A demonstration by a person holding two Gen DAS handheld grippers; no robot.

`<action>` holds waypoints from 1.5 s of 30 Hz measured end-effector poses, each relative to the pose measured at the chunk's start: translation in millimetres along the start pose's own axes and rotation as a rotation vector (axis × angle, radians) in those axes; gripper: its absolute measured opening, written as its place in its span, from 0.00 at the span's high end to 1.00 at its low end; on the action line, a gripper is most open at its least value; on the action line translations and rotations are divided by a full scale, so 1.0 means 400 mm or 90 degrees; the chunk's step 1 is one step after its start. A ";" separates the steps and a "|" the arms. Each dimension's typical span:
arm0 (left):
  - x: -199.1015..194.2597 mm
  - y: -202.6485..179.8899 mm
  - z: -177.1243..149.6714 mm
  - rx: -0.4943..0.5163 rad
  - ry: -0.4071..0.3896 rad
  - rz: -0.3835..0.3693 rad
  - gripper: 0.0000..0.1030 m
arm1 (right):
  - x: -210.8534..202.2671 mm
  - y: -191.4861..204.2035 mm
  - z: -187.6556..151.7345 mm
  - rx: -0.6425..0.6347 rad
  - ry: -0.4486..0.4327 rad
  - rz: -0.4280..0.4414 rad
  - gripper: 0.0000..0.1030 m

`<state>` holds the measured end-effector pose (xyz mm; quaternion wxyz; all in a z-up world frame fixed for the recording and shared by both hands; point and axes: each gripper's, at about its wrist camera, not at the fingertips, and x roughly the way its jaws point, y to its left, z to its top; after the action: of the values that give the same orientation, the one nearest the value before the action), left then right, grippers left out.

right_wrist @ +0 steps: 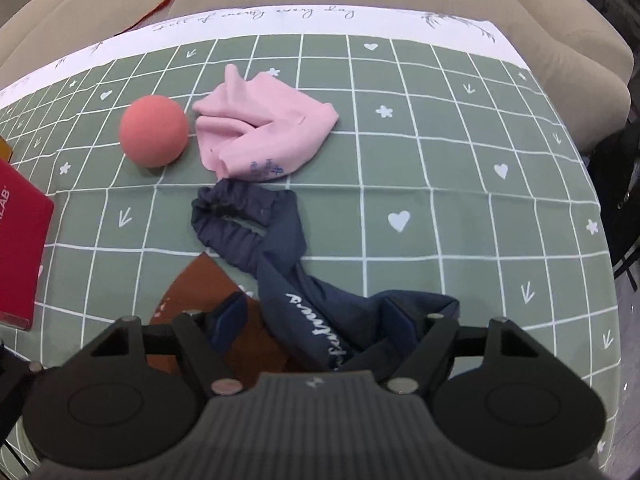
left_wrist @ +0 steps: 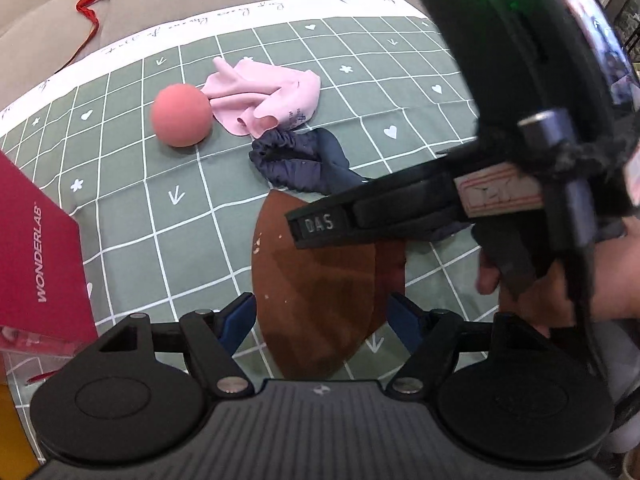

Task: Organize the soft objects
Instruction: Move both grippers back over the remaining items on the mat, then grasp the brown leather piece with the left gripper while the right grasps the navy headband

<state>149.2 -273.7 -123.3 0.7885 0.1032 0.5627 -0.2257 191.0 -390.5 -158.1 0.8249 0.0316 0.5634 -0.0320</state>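
Two claws work the mat: the left gripper point(left_wrist: 322, 312) straddles the brown pad point(left_wrist: 316, 280), jaws wide, not closed on it; the right gripper point(right_wrist: 320, 320) pinches the navy cloth point(right_wrist: 280, 252). Next, probably lift it clear.

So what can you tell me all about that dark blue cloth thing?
The dark blue cloth looks like soft, thin fabric, crumpled into a long twisted shape on the green checked tablecloth. Its far end has a gathered, ruffled band curled into a loop, just in front of the pink cloth. White lettering runs along the near part. That near end lies between the fingers of the right gripper, partly over a brown, leaf-shaped piece. Whether the fingers are pinching it is unclear.
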 end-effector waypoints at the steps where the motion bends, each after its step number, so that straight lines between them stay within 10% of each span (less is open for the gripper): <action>1: 0.003 0.000 0.000 0.003 0.002 0.001 0.15 | 0.000 -0.003 0.001 -0.001 -0.002 0.002 0.43; 5: 0.014 -0.005 -0.005 0.032 0.009 -0.003 0.14 | -0.008 -0.023 0.005 0.012 -0.009 -0.009 0.81; 8: 0.025 -0.011 -0.008 0.019 0.010 0.009 0.14 | -0.013 -0.044 0.001 0.020 -0.017 -0.039 0.91; 28: 0.102 -0.053 0.023 0.034 0.007 0.066 0.00 | -0.114 -0.087 -0.046 0.036 -0.033 -0.011 0.91; 45: 0.095 -0.034 0.019 0.039 -0.030 0.048 0.07 | -0.114 -0.082 -0.049 0.051 -0.037 0.009 0.91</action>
<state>159.3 -297.8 -155.0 0.8059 0.1433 0.5325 -0.2154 153.5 -420.7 -123.3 0.8392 0.0676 0.5373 -0.0493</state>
